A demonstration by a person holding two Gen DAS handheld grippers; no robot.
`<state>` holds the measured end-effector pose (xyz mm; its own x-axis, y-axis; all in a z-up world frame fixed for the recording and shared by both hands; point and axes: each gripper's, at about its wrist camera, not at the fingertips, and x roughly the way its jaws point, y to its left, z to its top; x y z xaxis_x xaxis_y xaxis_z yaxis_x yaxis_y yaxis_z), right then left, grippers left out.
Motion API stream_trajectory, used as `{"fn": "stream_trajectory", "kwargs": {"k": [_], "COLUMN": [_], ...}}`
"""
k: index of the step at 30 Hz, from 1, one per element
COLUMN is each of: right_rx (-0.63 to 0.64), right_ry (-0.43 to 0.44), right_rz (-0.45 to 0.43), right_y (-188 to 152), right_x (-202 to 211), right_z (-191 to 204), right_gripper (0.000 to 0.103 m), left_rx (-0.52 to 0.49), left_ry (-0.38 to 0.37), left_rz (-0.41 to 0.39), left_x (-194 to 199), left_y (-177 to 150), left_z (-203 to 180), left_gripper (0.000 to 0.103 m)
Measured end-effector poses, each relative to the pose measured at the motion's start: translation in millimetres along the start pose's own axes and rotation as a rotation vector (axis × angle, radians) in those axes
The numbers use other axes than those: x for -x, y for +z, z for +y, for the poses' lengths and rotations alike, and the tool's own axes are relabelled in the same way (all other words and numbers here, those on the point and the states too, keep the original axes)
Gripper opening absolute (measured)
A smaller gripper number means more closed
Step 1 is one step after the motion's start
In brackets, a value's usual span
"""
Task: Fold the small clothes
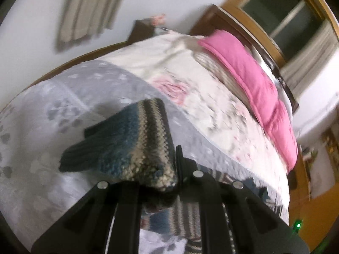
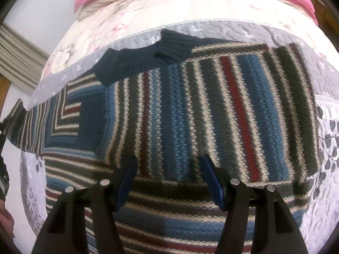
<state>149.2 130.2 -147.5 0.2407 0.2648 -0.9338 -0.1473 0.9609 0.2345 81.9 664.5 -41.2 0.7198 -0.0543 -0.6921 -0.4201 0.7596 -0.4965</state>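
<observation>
Nearest the lens in the left wrist view, the left gripper (image 1: 177, 169) has its black jaws clenched on a fold of the striped knitted sweater in blue, grey, cream and red (image 1: 135, 148). A sleeve with a dark ribbed cuff is lifted at centre frame above the grey quilted bedspread with a leaf pattern (image 1: 53, 110). More of the knit shows below, between the gripper's struts. At upper right lie a cream floral quilt (image 1: 190, 84) and a folded pink blanket (image 1: 254, 80) against the wooden headboard (image 1: 243, 25).

In the right wrist view, the right gripper (image 2: 169, 177) is nearest, bottom centre; its blue-padded jaws stand released, apart over the knit and grasping nothing. The sweater (image 2: 211, 114) fills the middle of the frame, spread on the bedspread (image 2: 326, 139). At left centre one sleeve is raised toward the frame edge. The other sleeve appears already laid across the chest, its dark cuff (image 2: 171, 48) at upper centre beside the collar.

Judged progress: an early to middle stage. One sleeve seems folded in; the second is in hand and not yet laid down. The body fold remains to be done, and no finished bundle is visible.
</observation>
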Motion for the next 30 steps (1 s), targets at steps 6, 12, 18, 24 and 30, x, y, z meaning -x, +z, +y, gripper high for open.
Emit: {"fn": "stream_trajectory", "kwargs": {"k": [6,12,18,24,30], "right_rx": [-0.013,0.006,0.001,-0.007,-0.030], "right_ry": [0.001,0.006,0.015,0.020,0.022], "right_rz": [-0.013,-0.023,-0.022,-0.020,-0.023], "right_y": [-6,-6,-4,-7,-9], "right_x": [10,16,16,17,19], "right_z": [-17,-19,-21,-24,-33], "right_gripper": [0.063,0.063,0.063,0.063,0.063], "left_rx": [-0.118,-0.172,-0.193,-0.197,-0.279], "left_ry": [-0.016,-0.043,-0.092,-0.176,-0.207], "left_rz": [0.046,0.083,0.109,0.183,0.260], "left_x": [-20,-40,-49,-69,-96], "left_y": [-32,-60,-88,-126,-174], "left_z": [-54,-95,-135,-183,-228], "left_gripper": [0.009,0.009,0.009,0.009,0.009]}}
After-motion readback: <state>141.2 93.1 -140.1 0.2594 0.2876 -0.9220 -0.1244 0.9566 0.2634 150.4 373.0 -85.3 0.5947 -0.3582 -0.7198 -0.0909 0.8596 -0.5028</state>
